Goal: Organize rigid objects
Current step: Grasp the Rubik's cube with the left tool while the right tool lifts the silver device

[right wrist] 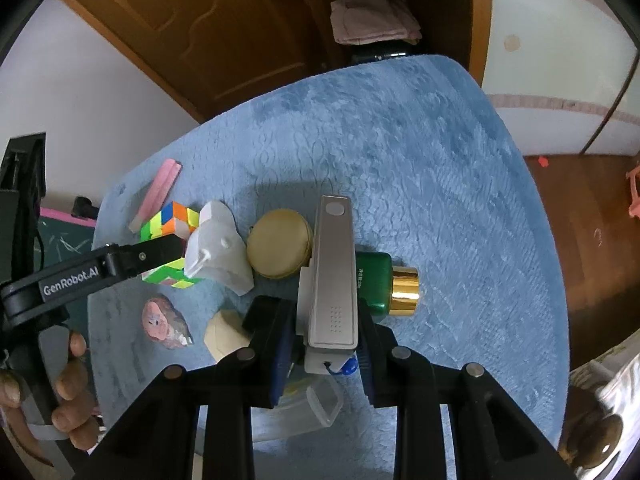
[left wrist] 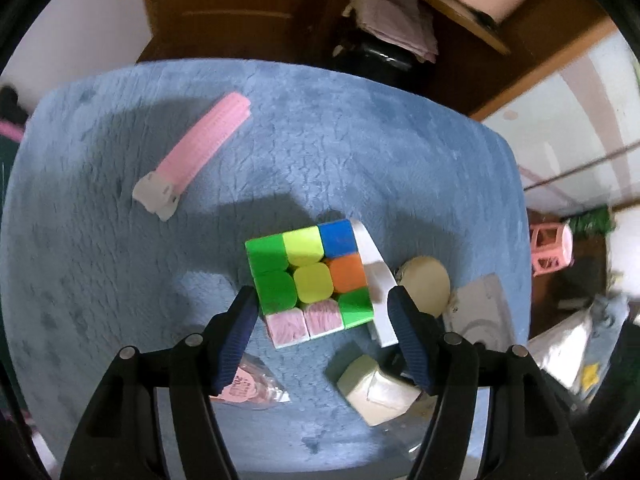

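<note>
Right gripper (right wrist: 326, 344) fingers clamped on grey bar-shaped device (right wrist: 333, 272) above blue table (right wrist: 440, 184); left gripper (left wrist: 322, 316) fingers open astride puzzle cube (left wrist: 308, 280); cube likely light, stiff, slick-faced; best pinched across opposite flat sides.

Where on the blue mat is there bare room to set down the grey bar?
Bare: the blue mat beyond and right of the green bottle, and the stretch between pink clip and cube. Crowded: around cube, round tan case and grey bar.
</note>
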Available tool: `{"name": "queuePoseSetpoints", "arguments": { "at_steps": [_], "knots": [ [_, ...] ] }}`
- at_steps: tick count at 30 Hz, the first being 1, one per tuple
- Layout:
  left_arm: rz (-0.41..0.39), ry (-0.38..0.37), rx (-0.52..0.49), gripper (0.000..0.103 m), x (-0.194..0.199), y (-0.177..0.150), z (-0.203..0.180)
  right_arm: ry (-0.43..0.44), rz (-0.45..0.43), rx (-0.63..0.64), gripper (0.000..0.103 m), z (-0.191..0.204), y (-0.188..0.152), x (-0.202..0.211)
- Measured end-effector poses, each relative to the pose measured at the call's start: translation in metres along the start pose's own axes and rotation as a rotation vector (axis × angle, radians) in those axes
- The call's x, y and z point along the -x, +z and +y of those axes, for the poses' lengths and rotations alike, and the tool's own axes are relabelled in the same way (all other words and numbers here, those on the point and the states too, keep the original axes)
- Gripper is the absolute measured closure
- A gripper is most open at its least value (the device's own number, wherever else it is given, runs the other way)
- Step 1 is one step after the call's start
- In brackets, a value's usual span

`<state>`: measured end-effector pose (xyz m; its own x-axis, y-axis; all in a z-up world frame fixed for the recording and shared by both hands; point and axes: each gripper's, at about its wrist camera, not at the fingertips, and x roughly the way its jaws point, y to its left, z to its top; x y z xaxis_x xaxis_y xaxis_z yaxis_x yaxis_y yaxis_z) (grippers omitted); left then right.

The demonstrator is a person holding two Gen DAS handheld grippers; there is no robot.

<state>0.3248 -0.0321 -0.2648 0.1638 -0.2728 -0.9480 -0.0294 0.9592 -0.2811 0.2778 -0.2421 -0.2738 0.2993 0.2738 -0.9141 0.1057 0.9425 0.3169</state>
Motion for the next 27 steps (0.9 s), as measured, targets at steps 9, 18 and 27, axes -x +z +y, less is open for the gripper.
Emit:
{"name": "queuePoseSetpoints", "arguments": {
  "at_steps": [9,18,27],
  "knots": [
    [0.007,0.030,0.121,0.033,-0.002,0.009,0.009,0.038,0.025,-0.026,0.073,0.000,0.002,-0.003],
    [0.008,0.245,0.084,0.031,-0.018,0.012,-0.011,-0.011,0.051,0.019,0.073,0.015,0.001,-0.011],
    [-0.067,0.316,-0.032,0.043,0.001,0.004,-0.027,-0.017,0.045,0.023,0.077,0.020,0.000,-0.014]
  ]
}}
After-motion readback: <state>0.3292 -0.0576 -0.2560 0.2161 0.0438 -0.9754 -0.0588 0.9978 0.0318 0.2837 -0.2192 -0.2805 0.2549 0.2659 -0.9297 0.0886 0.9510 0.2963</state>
